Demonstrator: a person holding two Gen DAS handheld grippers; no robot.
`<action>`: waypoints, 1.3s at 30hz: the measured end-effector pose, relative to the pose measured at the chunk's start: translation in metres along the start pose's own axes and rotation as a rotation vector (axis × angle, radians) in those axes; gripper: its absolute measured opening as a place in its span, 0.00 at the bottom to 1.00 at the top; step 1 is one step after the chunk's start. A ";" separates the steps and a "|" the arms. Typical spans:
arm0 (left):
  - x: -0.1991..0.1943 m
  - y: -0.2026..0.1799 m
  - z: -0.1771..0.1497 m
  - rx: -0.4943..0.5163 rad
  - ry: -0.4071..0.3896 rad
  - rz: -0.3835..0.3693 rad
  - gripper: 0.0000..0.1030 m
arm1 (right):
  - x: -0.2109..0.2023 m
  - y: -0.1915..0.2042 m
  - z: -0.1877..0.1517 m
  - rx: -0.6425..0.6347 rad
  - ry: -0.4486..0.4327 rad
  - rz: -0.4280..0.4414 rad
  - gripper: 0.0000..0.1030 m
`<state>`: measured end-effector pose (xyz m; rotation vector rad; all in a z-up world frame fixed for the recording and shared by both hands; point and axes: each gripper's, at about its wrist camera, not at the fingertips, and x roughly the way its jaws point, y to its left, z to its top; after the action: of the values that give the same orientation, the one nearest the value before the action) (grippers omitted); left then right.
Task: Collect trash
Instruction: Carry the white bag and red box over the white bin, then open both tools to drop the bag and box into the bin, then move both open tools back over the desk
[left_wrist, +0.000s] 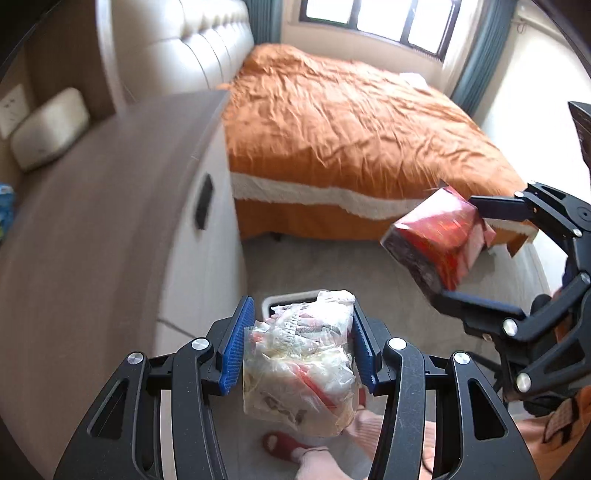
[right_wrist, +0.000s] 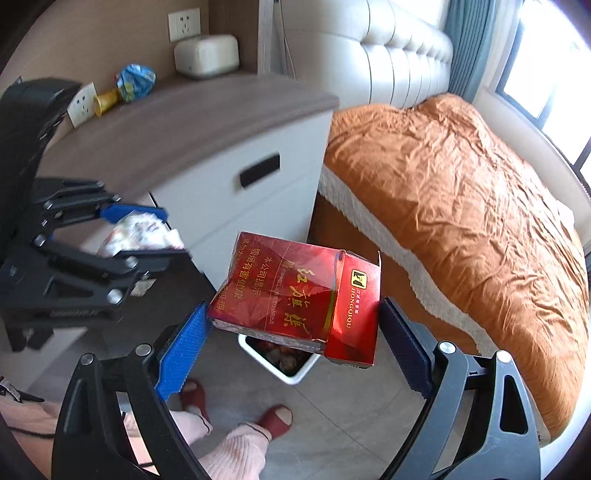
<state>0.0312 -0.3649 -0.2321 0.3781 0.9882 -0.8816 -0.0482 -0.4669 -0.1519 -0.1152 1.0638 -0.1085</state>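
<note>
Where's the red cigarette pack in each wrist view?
Left wrist: red pack at right edge, clamped in the right gripper.
Right wrist: pack at centre, between the fingers, above the white bin.
Shared landmark: orange bed.

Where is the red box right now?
The red box is up in the air, pinched in the right hand-held gripper. In the right wrist view it hangs just above the white trash bin on the floor, between the nightstand and the orange bed.
</note>
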 end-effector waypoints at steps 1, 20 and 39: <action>0.010 -0.002 0.002 0.002 0.012 -0.001 0.48 | 0.004 -0.003 -0.003 -0.003 0.008 0.004 0.88; 0.246 0.006 -0.025 -0.090 0.211 -0.001 0.48 | 0.227 -0.031 -0.090 -0.173 0.216 0.095 0.88; 0.335 0.019 -0.076 -0.120 0.307 0.026 0.95 | 0.305 -0.038 -0.143 -0.226 0.295 0.101 0.96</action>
<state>0.0885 -0.4623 -0.5575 0.4305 1.3102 -0.7494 -0.0275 -0.5547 -0.4787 -0.2553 1.3727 0.0895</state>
